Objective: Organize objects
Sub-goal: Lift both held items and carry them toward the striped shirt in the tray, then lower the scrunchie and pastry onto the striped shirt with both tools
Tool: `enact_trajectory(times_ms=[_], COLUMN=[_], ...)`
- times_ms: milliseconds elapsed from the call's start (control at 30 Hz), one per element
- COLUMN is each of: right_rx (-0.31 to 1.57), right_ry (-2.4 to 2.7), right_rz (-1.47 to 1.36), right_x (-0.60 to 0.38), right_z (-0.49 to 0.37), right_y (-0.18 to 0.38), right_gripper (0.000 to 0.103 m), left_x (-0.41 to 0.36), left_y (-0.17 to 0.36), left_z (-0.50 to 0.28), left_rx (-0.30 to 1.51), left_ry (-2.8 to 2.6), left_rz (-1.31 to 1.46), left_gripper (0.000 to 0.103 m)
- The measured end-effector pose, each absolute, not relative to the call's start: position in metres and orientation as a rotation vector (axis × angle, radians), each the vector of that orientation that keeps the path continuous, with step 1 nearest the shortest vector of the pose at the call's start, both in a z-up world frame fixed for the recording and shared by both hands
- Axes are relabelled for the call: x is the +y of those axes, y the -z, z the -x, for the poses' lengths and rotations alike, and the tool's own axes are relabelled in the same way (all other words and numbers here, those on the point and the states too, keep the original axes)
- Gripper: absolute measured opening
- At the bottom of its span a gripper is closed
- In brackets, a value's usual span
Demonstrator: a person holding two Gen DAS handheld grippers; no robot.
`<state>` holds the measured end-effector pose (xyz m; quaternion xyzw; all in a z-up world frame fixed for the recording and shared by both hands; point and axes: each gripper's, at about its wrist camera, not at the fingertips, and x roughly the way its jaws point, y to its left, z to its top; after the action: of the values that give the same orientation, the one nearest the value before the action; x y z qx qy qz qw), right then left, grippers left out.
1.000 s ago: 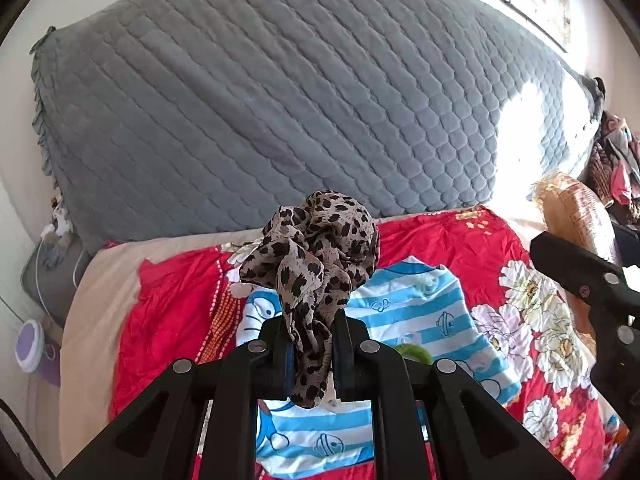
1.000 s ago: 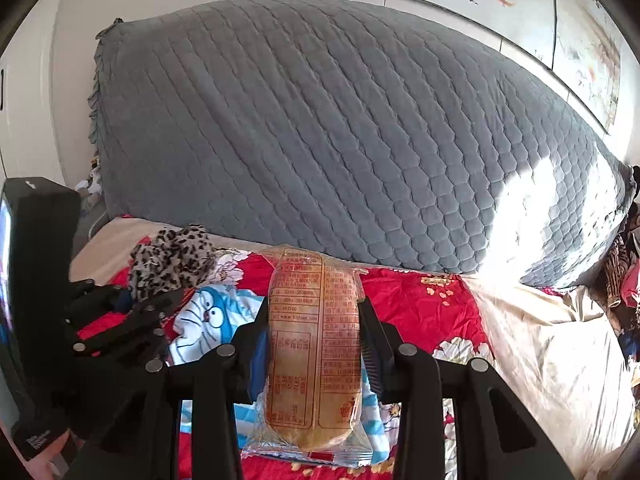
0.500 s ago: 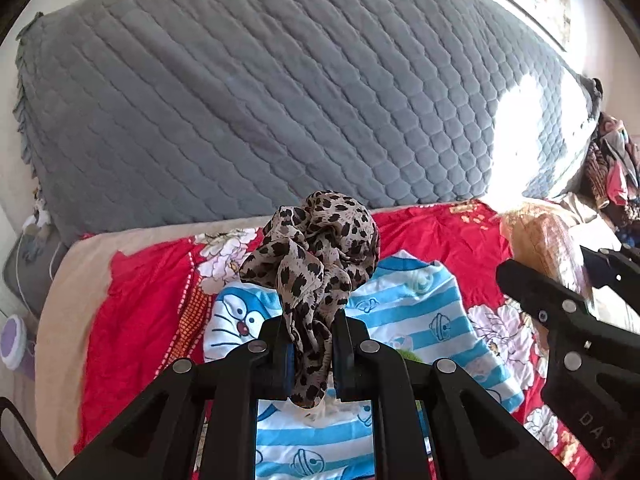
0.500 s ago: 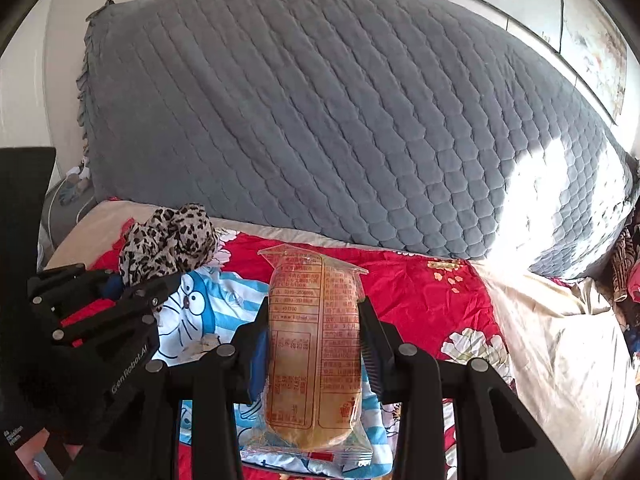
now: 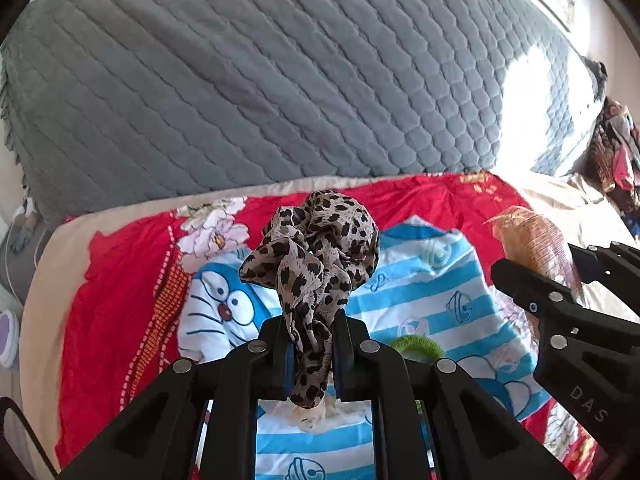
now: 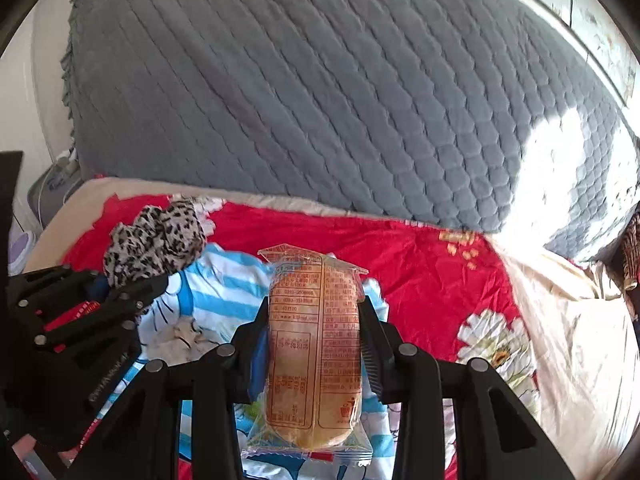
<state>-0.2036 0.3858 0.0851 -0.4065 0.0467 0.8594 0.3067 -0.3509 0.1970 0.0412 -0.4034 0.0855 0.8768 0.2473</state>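
My left gripper (image 5: 310,340) is shut on a leopard-print scrunchie (image 5: 316,248), held above the bed. The scrunchie also shows at the left of the right wrist view (image 6: 156,240). My right gripper (image 6: 314,316) is shut on a wrapped bread roll in a clear printed packet (image 6: 314,344). The roll also shows at the right of the left wrist view (image 5: 532,240). Below both lies a blue-and-white striped cartoon cloth (image 5: 424,292) on a red floral sheet (image 5: 120,300). A green hair tie (image 5: 416,346) and a pale crumpled item (image 6: 180,338) lie on the cloth.
A large grey quilted cover (image 5: 280,80) rises behind the bed. Beige bedding (image 6: 580,340) lies to the right, with a pile of clothes (image 5: 616,152) at the far right. A small purple-white device (image 5: 8,336) sits off the bed's left edge.
Both grippers have moved forward and lower over the bed, closer to the striped cloth. The right gripper has come nearer the left one. Both grips are unchanged.
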Motion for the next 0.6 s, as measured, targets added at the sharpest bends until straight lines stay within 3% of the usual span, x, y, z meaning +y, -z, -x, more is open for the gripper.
enact_trajectory(times_ms=[600], right_rx=[0.198], right_ry=[-2.162], right_rz=[1.265], right_x=[0.423], right_z=[0.212], right_y=[0.0], right_gripper=[0.039], left_x=[0.227], left_y=[0.03], left_z=[0.344], left_rx=[0.325], left_ry=[-2.278], left_rz=[1.232], left_gripper=[0.013])
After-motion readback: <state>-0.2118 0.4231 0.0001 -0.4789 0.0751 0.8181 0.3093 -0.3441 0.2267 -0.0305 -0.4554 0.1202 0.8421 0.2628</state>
